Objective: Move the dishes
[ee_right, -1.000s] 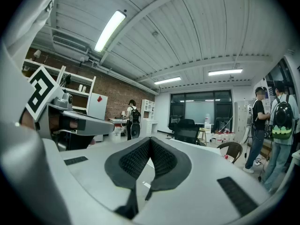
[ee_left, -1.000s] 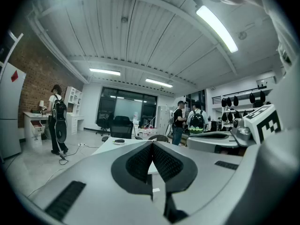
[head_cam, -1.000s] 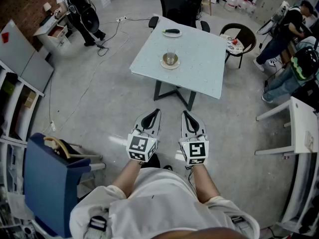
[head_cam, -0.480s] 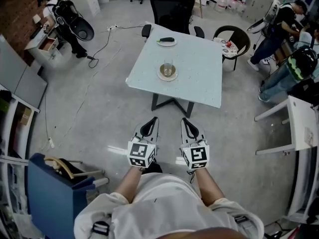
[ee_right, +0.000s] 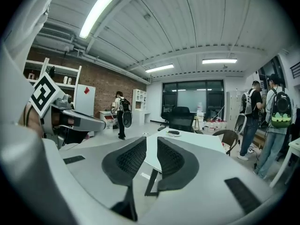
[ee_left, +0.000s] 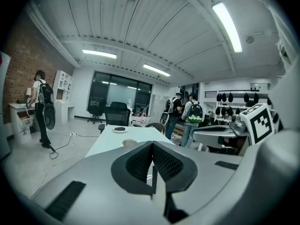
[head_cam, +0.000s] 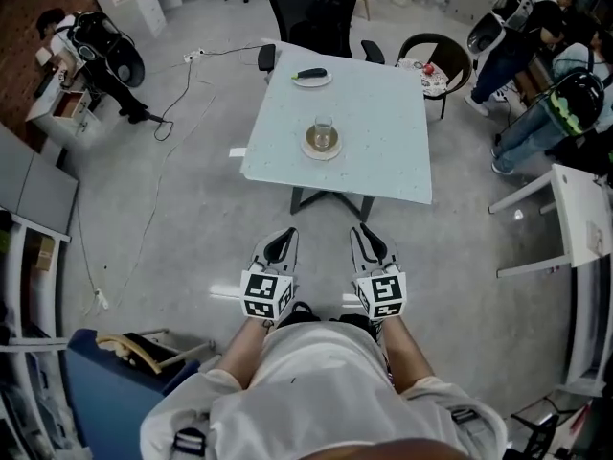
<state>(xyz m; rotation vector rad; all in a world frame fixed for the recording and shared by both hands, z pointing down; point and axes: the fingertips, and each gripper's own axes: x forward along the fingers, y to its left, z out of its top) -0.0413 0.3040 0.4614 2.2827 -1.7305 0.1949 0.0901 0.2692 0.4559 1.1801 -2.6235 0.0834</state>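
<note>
Left gripper: jaws pressed together, nothing between them.

Right gripper: jaws stand a narrow gap apart and have just been opening. Nothing sits in the gap; only floor and a table edge show through it.

The 2 grippers are held side by side, close in front of the person's body, over bare floor. Both point toward the table.

The table is ahead of both grippers and well apart from them. It carries 2 dishes:
- A saucer with a glass standing on it. It is ahead, roughly on the line between the 2 grippers, in the table's nearer half.
- A plate with a dark elongated item lying on it. It is beyond the saucer, near the table's far edge.

Neither gripper touches a dish.

Beyond the far edge stands a black office chair. A wicker chair stands at the far right corner.

Further right of the right gripper are people with backpacks. Far to the left of the left gripper, 1 person stands by a white desk.
</note>
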